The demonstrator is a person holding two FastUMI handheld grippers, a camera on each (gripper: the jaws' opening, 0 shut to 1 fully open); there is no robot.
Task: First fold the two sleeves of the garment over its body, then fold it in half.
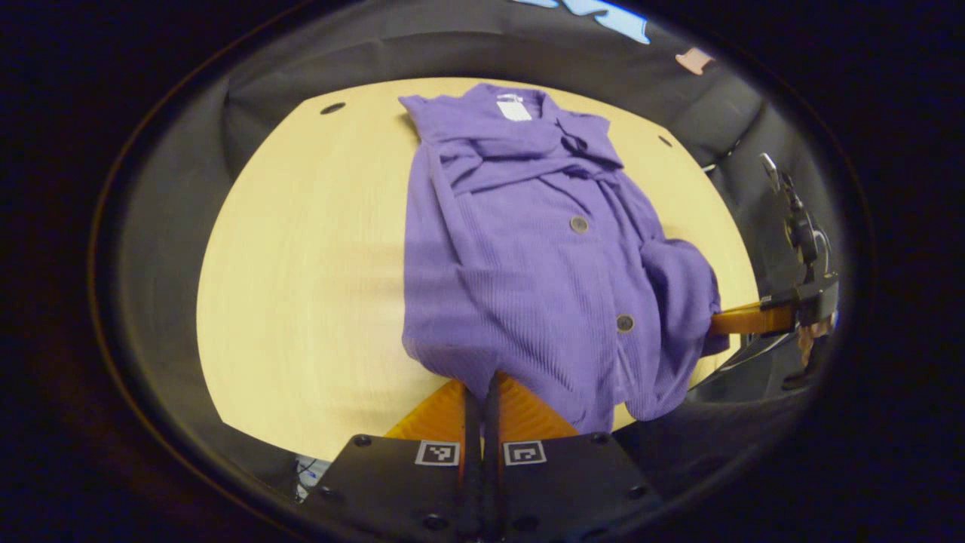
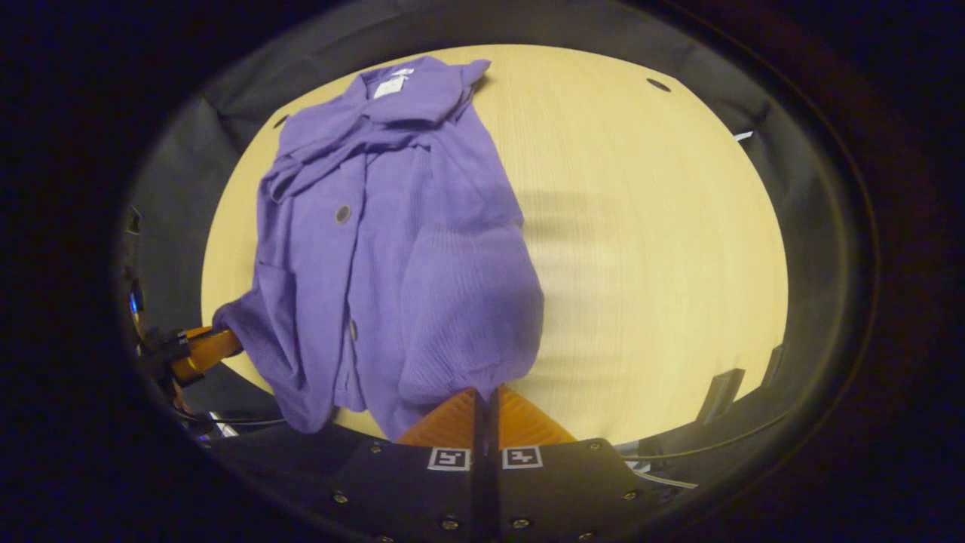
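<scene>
The pale wooden desk takes up most of both views, round-edged, with the dark booth cloth behind it. On it lies the purple garment, a ribbed button-front top, collar and white label at twelve o'clock, hem hanging toward six o'clock. In the left gripper view it covers the centre and runs toward four o'clock; in the right gripper view it sits from eleven o'clock down to six. The sleeves look already crossed over the chest, bunched just below the collar.

The left gripper has its orange fingers pressed together at six o'clock with the hem corner caught between them, no gap showing. The right gripper stands the same in its own view, fingers closed tight on the other hem corner. From the left gripper view the right one also shows at three o'clock, its orange finger buried in cloth.

My guess is the half-fold is starting. The worry is the hem near the right side, which droops off the desk's front edge; if the two grippers lift unevenly, that slack could drag and skew the fold. The loosely crossed sleeves could also slide out as the hem travels toward the collar.
</scene>
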